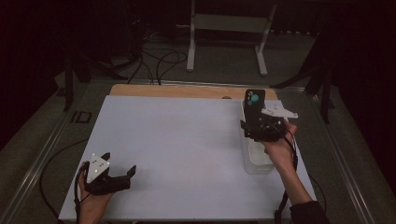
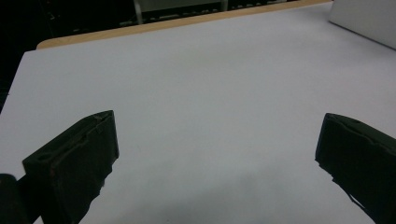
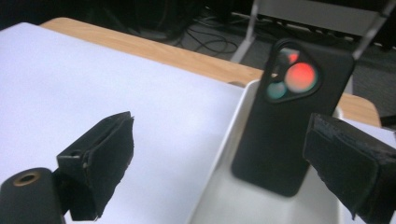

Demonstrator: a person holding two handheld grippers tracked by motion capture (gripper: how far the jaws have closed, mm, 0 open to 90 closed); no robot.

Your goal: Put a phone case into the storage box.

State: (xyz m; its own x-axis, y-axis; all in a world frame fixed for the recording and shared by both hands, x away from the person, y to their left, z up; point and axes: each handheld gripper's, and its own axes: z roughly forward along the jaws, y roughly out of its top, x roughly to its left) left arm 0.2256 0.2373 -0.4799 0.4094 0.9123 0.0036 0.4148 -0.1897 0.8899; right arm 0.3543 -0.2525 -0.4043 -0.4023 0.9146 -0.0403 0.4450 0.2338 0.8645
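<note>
A black phone case with coloured camera rings stands upright at the far end of a clear white tray on the right of the white mat. My right gripper hovers over the tray just behind the case, open. In the right gripper view the case rises between the wide-apart jaws, close to the right one, and I see neither jaw pressing on it. My left gripper rests near the mat's front left corner, open, with bare mat between its jaws.
The wooden table edge runs behind the mat. Beyond it, cables and a white stand frame are on the floor. A corner of the tray shows at the upper right of the left gripper view.
</note>
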